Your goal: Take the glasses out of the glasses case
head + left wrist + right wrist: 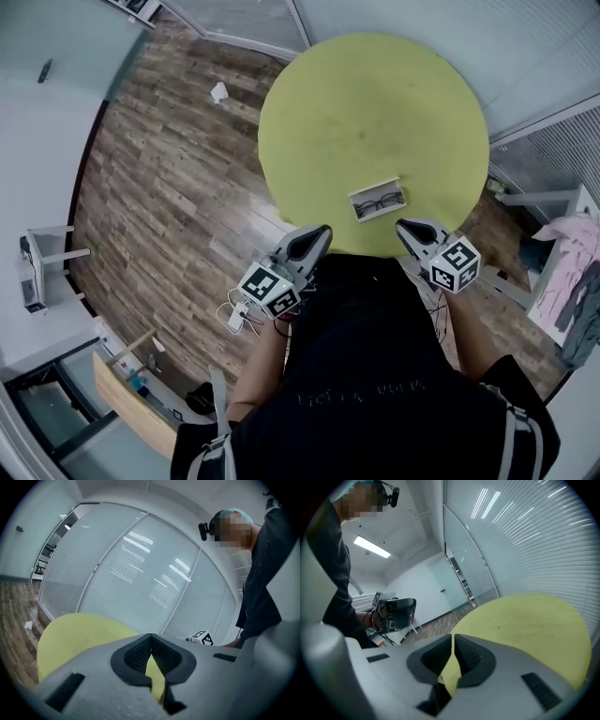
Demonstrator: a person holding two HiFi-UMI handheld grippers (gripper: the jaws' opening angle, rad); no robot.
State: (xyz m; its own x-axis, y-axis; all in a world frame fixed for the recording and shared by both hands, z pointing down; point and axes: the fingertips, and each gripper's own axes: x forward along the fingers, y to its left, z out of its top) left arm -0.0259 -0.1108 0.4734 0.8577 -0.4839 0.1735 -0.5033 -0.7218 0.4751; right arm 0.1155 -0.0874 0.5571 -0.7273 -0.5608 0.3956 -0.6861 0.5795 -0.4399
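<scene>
An open white glasses case (377,201) lies near the front edge of the round yellow-green table (375,103), with dark-framed glasses (380,202) inside it. My left gripper (322,231) hovers at the table's near edge, left of the case, shut and empty. My right gripper (403,225) is just in front of the case's right end, also shut with nothing held. In the left gripper view the jaws (150,637) meet over the table (79,634); the case is hidden. The right gripper view shows its jaws (453,637) closed above the table (534,625).
Wood flooring surrounds the table, with a white scrap (218,92) on it at the back left. A white plug with cables (239,316) lies by my left side. Clothes (574,267) hang at the right. Glass walls with blinds (140,573) stand behind the table.
</scene>
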